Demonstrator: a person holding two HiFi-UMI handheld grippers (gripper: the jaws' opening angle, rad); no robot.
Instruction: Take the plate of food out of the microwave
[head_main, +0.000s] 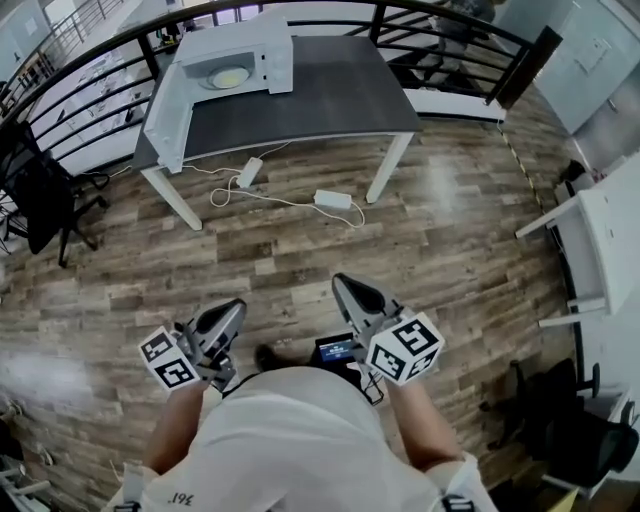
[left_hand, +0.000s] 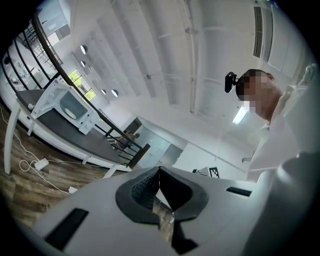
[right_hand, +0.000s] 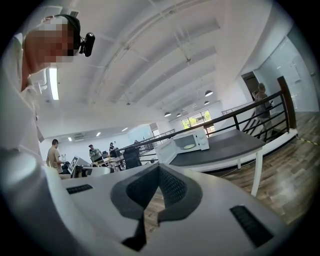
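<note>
A white microwave (head_main: 235, 55) stands on the far left of a dark table (head_main: 330, 95), its door (head_main: 165, 115) swung wide open to the left. Inside lies a pale plate of food (head_main: 228, 77). The microwave also shows small in the left gripper view (left_hand: 70, 106) and in the right gripper view (right_hand: 187, 142). Both grippers are held close to the person's body, far from the table. My left gripper (head_main: 238, 306) is shut and empty. My right gripper (head_main: 340, 281) is shut and empty too.
White cables and power adapters (head_main: 335, 199) lie on the wooden floor under the table. A black railing (head_main: 90, 65) curves behind the table. An office chair (head_main: 40, 200) stands at the left, white desks (head_main: 600, 250) at the right. People stand in the distance.
</note>
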